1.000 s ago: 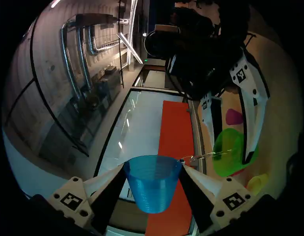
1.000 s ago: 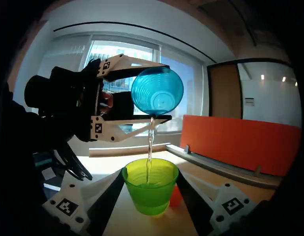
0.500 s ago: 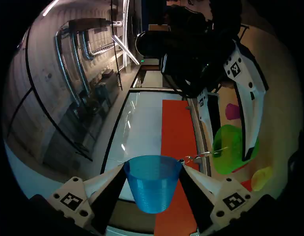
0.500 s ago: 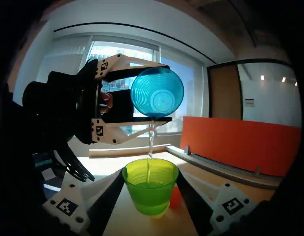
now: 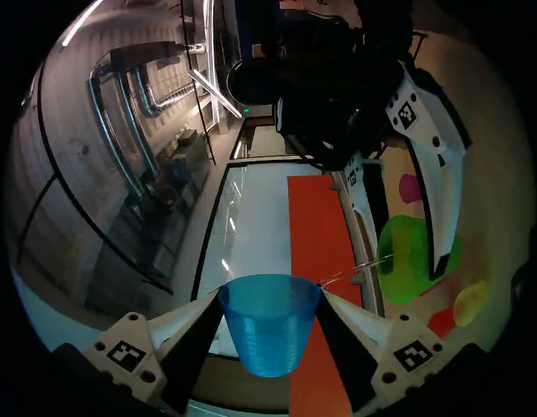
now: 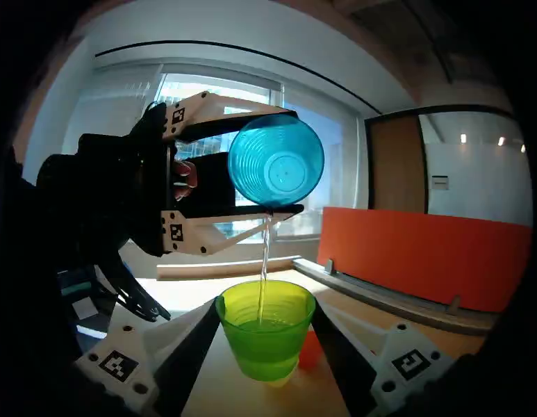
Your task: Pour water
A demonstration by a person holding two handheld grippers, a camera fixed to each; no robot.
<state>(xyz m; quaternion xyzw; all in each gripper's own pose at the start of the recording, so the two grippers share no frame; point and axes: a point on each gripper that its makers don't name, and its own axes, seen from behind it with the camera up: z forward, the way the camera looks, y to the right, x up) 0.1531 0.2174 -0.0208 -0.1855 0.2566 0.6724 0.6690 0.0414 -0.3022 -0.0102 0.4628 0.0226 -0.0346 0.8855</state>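
Observation:
My left gripper (image 5: 269, 295) is shut on a blue ribbed cup (image 5: 269, 326). In the right gripper view that blue cup (image 6: 275, 160) is tipped on its side above a green cup (image 6: 266, 340), and a thin stream of water (image 6: 263, 260) falls from its rim into the green cup. My right gripper (image 6: 265, 306) is shut on the green cup, which holds some water. In the left gripper view the stream (image 5: 351, 271) runs to the green cup (image 5: 407, 258) between the right gripper's white fingers (image 5: 442, 194).
An orange partition (image 6: 428, 254) runs along the far side of the pale table (image 6: 219, 389), with windows behind. A red cup (image 6: 310, 347) stands just behind the green cup. A pink cup (image 5: 409, 187) and a yellow cup (image 5: 471, 302) stand on the table.
The blue cup has tipped a little further, showing more of its base in the right gripper view. Water keeps running, and the level in the green cup has risen slightly.

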